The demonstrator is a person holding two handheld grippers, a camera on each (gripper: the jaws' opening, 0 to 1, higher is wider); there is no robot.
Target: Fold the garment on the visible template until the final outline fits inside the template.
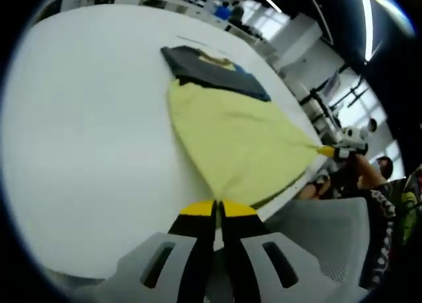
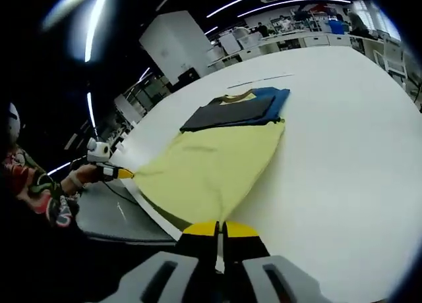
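The garment [image 1: 231,135], a yellow shirt with dark grey and blue panels at its far end, is lying spread along the near edge of the white table [image 1: 86,145], its yellow hem reaching out toward the table edge and its collar end pointing away across the tabletop; in the right gripper view the garment [image 2: 211,161] is showing the same layout, with the dark panels folded across the upper part. The table [image 2: 343,138] is occupying most of both views. The left gripper [image 1: 217,209] is sitting at the near hem with its yellow-tipped jaws drawn together, pinching the edge of the yellow fabric. The right gripper [image 2: 219,229] is likewise resting at the hem with its jaws pressed together on the cloth. Each gripper is also appearing small in the other's view, clamped on the opposite hem corner and pulling it taut: the right gripper [image 1: 333,151] beside a person's hand [image 1: 362,168], the left gripper [image 2: 117,173] likewise.
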